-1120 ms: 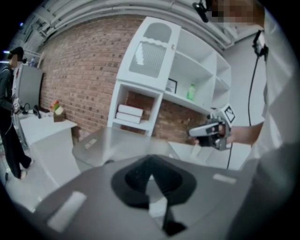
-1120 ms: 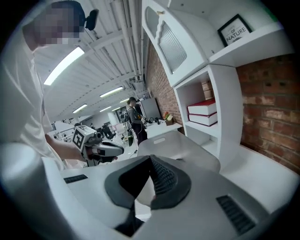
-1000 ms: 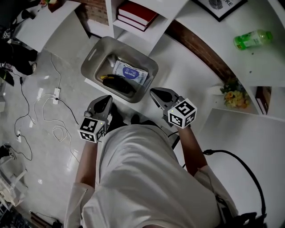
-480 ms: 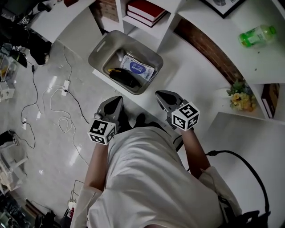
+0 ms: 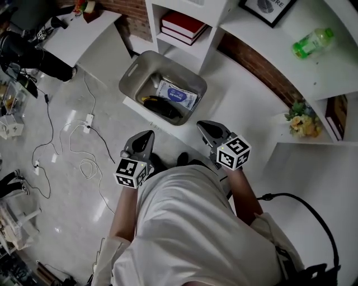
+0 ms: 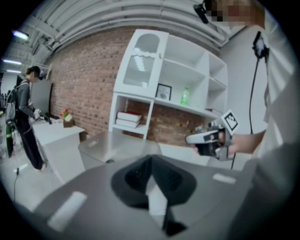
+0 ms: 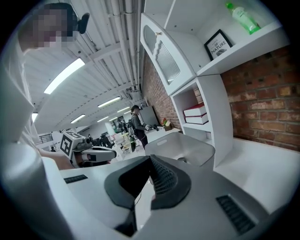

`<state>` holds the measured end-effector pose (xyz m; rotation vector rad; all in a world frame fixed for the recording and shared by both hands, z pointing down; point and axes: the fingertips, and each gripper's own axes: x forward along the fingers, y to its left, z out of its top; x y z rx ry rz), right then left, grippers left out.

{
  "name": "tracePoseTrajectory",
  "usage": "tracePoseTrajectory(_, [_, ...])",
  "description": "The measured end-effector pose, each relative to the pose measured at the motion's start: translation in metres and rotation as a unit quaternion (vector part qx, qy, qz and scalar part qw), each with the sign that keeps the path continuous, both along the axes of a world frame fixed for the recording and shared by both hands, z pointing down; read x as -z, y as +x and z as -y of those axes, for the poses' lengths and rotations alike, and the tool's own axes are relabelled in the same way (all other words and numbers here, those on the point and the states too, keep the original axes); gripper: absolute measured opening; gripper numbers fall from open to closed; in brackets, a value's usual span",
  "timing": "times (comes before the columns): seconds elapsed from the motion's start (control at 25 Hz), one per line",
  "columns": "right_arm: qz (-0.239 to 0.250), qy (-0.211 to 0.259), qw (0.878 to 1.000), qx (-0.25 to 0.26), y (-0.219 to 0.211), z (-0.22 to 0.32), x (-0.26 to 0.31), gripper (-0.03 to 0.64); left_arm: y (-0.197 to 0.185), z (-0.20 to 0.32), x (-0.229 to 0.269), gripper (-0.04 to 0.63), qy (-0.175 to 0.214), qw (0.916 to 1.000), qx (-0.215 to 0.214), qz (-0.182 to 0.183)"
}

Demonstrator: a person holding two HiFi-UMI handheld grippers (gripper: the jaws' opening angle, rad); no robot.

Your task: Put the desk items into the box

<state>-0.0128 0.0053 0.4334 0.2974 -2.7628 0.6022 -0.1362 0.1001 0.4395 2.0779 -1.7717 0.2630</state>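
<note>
A grey box (image 5: 132,74) stands on the edge of the white desk (image 5: 240,106). Inside it lie a blue-and-white packet (image 5: 178,95) and a black item (image 5: 166,110). My left gripper (image 5: 146,137) hovers shut and empty in front of the box, over the floor. My right gripper (image 5: 203,127) is level with it, above the desk edge to the right of the box, also shut with nothing held. The left gripper view shows shut jaws (image 6: 151,161), the box (image 6: 110,145) beyond them and the other gripper (image 6: 206,137). From the right gripper (image 7: 151,165) the box (image 7: 183,149) is seen straight ahead.
A white shelf unit behind the box holds red books (image 5: 182,25), a framed picture (image 5: 268,6) and a green bottle (image 5: 312,42). A small bunch of flowers (image 5: 301,119) stands at the right. Cables (image 5: 84,163) and a power strip (image 5: 88,119) lie on the floor at the left. A person (image 6: 27,117) stands far left.
Both grippers stay shut and empty and have drawn slightly back from the box. The head view has shifted, so the box sits further right in the picture.
</note>
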Motion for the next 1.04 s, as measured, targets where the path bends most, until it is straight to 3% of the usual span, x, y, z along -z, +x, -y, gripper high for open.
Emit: tracePoseTrajectory(1.04, [-0.006, 0.014, 1.000, -0.013, -0.032, -0.019, 0.011, 0.003, -0.026, 0.002, 0.011, 0.003, 0.019, 0.9986, -0.049, -0.004])
